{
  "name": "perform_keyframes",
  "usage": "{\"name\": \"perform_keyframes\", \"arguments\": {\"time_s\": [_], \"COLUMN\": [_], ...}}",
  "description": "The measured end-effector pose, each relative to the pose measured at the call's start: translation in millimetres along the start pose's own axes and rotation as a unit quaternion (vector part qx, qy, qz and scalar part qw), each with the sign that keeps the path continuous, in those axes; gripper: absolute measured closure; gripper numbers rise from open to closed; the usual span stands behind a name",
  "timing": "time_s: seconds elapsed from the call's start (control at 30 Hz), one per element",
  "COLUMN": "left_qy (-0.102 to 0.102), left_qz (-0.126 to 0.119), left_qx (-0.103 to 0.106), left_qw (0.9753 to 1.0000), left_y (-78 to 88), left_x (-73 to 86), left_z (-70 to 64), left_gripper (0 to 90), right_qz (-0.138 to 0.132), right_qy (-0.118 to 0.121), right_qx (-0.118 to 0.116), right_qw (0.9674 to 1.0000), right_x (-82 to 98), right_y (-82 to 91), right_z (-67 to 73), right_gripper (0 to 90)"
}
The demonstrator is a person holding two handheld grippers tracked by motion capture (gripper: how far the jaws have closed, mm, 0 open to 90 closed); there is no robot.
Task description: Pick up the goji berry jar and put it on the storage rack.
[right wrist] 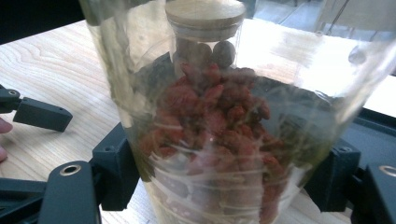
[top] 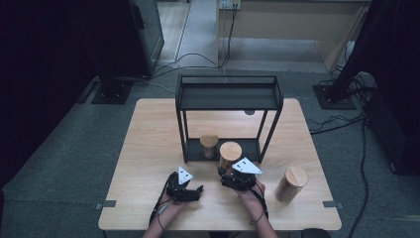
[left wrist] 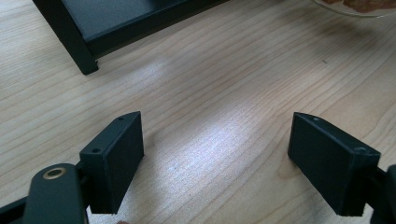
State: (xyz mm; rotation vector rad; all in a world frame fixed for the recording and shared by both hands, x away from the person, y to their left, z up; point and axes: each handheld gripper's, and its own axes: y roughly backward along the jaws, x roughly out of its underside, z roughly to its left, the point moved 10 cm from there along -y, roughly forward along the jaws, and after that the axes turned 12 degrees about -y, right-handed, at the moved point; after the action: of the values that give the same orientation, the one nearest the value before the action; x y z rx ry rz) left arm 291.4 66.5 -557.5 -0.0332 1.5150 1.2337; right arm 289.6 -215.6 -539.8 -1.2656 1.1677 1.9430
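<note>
Right gripper view looks straight into a clear glass jar (right wrist: 219, 135) pinched between the two black jaws, its lower half packed with wrinkled red dried berries. The right gripper (top: 236, 177) clamps the smooth round wall low down, a sensible hold because the weight sits there and the light wooden lid (top: 231, 149) stays free. From the high view, the jar stands upright at the front edge of the black metal shelf rack (top: 228, 96), apparently bound for its lower tier, where a second lidded jar (top: 209, 146) with dark round contents already sits. A third jar (top: 291, 183) waits on the pale wood-grain table (top: 148, 148) to the right. The left gripper (top: 187, 191) rests idle near the table's front, jaws parted and holding nothing, bare planks between its matte square pads (left wrist: 114, 161).
</note>
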Motion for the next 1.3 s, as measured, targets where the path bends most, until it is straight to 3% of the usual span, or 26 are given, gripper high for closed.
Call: {"name": "perform_keyframes", "arguments": {"time_s": [0.33, 1.3], "left_qy": [0.001, 0.0], "left_qz": [0.0, -0.001], "left_qx": [0.0, 0.002], "left_qw": [1.0, 1.0], "left_y": [-0.1, -0.2], "left_x": [0.0, 0.0], "left_z": [-0.1, -0.1], "left_gripper": [18.3, 18.3], "right_qz": [0.002, 0.005], "right_qy": [0.004, -0.025], "right_qx": [0.005, 0.017], "right_qw": [1.0, 0.9995], "right_x": [-3.5, -18.7], "right_y": [-7.1, -26.9], "right_z": [-1.3, -7.3], "right_gripper": [25.0, 25.0]}}
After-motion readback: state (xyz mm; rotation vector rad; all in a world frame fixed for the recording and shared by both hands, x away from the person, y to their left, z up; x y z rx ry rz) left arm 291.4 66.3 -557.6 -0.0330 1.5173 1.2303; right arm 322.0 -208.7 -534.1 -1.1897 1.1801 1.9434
